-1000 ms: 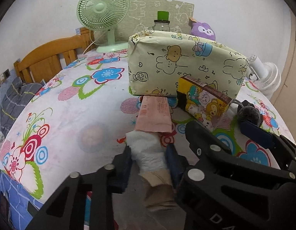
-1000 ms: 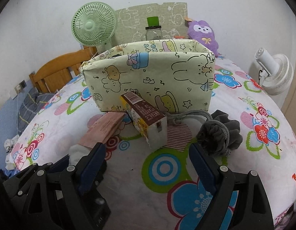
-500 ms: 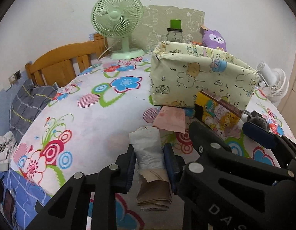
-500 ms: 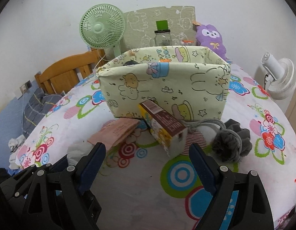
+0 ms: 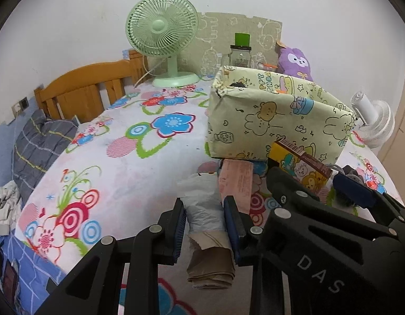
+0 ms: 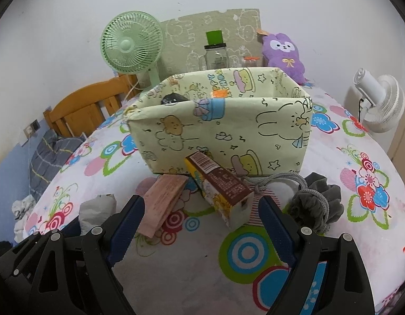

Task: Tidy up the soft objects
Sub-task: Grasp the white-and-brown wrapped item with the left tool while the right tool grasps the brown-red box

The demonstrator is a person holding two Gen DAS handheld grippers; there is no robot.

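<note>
Yellow-green fabric bin [image 6: 223, 131] upper centre, only one dark item [image 6: 173, 98] visible inside, so the task looks barely begun. Left tongs [image 5: 206, 225] clenched on a white plastic-wrapped soft pack [image 5: 205, 207], lower centre. Right tongs [image 6: 202, 233] released, empty. Left on the bed: one pink packet [image 6: 163, 202], one carton [image 6: 221, 191], one grey drawstring pouch [image 6: 315, 204].

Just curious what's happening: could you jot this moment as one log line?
left gripper: shut on white packet | right gripper: open, empty | fabric bin: behind
</note>
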